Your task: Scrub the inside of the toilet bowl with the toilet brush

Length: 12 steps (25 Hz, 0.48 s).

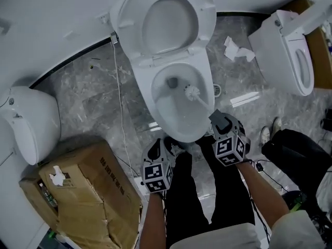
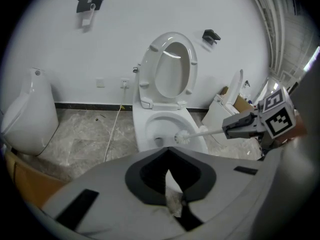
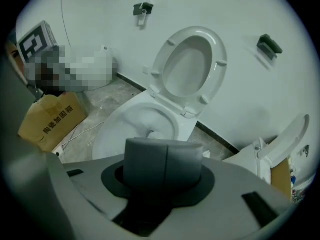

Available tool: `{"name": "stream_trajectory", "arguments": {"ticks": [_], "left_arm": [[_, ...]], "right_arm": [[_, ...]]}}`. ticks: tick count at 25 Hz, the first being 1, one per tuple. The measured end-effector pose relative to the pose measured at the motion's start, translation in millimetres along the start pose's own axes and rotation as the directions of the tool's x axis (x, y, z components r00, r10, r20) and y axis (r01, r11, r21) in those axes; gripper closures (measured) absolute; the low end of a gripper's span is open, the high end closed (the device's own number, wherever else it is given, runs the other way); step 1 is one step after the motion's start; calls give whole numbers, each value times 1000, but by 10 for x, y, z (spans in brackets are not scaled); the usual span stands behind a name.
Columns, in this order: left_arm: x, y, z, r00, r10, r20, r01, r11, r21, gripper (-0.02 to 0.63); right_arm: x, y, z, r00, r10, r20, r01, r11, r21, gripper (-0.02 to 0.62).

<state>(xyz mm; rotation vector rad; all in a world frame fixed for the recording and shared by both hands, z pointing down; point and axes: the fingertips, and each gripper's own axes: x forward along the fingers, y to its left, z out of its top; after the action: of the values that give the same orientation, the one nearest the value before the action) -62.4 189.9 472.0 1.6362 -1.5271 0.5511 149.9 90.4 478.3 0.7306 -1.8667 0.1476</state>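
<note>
Right tool point(image 1: 218, 120): clamped on toilet brush point(image 1: 192, 92) handle | brush head: inside toilet bowl point(image 1: 154, 90), near its right wall | left tool point(image 1: 168, 145): jaws closed, just before bowl's front rim, apart from brush

The toilet point(image 1: 144, 82) and brush point(image 1: 192, 92) are white, the floor point(image 1: 98, 102) grey marbled, the box point(image 1: 98, 191) brown with black print, the scrap point(image 2: 174, 196) whitish, and the cubes on the left gripper point(image 1: 171, 143) and right gripper point(image 1: 215, 115) carry black-and-white square markers.
</note>
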Motion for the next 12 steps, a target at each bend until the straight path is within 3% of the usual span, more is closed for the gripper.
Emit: {"name": "stream_trajectory", "arguments": {"ticks": [6,12], "left_arm": [[96,-192,45,999,-36,9,36,999,12,582],[126,-366,181,997,-67,43,67,998,11,583]], "right_arm": [[47,-108,-333,989,39,-144,-43,999,-23,430],[-125,-104,-533,974,128,-185,-124,992,33,428]]}}
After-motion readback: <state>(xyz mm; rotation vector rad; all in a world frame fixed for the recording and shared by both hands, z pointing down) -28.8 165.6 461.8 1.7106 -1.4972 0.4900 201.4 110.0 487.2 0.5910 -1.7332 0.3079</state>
